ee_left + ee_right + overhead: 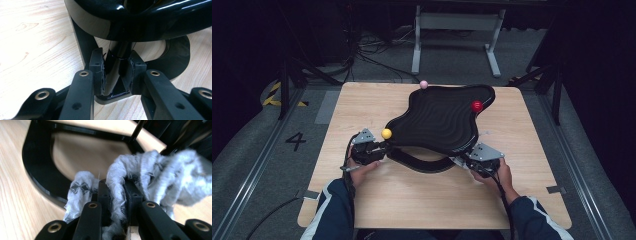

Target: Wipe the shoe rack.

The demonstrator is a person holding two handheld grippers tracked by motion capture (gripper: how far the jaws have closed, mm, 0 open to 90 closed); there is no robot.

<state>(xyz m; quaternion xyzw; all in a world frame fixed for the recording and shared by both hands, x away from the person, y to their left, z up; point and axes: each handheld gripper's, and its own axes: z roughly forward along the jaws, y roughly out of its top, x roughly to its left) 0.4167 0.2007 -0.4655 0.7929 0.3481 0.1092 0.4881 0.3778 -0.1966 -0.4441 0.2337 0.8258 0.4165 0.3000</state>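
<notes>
The left gripper (116, 72) clamps the black stand's post (117, 53), the right gripper (117, 195) pinches a grey-white cloth (150, 172); a "4" (295, 141) marks the floor.

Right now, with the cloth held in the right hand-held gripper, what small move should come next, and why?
Probably lift the cloth onto the black tray's near edge and begin wiping. The right hand-held gripper is shut on the grey cloth beside the curved base, and the left hand-held gripper clamps the stand's post, steadying it.
</notes>
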